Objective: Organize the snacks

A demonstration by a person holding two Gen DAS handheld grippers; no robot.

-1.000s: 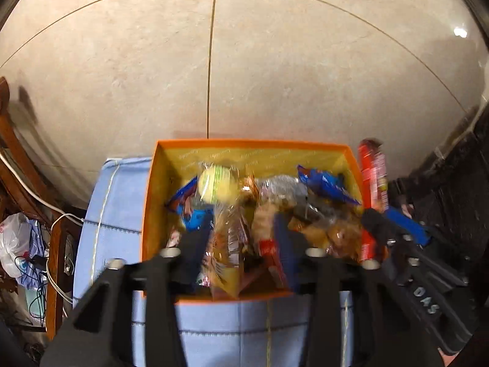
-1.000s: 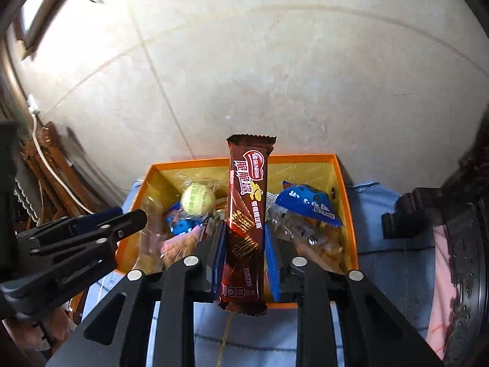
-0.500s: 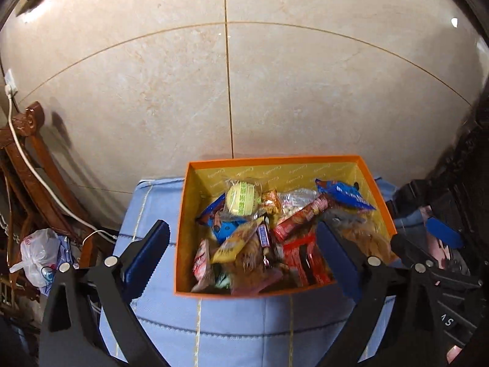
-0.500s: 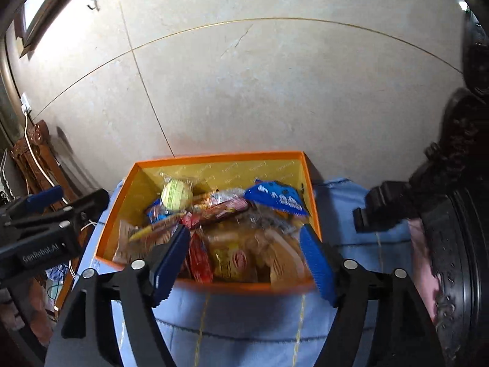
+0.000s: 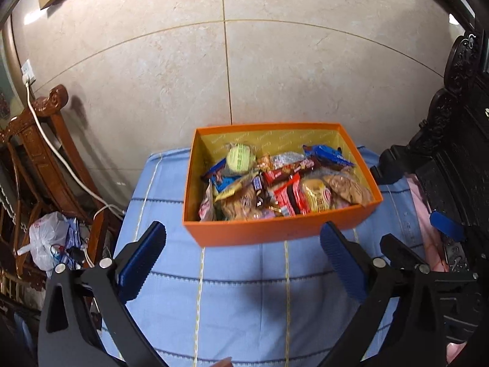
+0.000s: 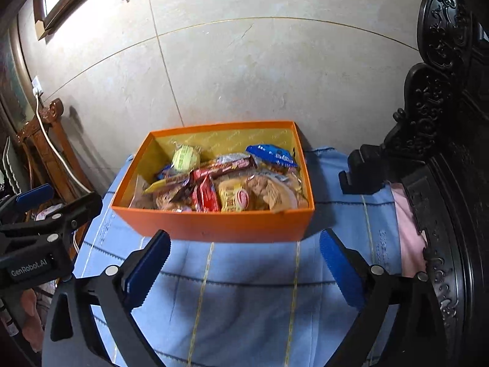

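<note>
An orange box full of wrapped snacks sits at the far side of a blue cloth. Inside lie a round green snack, a brown chocolate wafer bar and a blue packet. My left gripper hangs before the box's front wall, its jaws opening wide with nothing between them. My right gripper is at the same wall, jaws also opening and empty. The left gripper also shows at the right wrist view's left edge.
The blue striped cloth covers the table. A carved wooden chair, a white cable and a plastic bag are at the left. Dark carved furniture and a pink cloth stand at the right. A tiled wall rises behind.
Both grippers went from shut on snacks to wide open and drew back from the box. The chocolate bar from the right gripper and the left gripper's packet now lie in the box.
</note>
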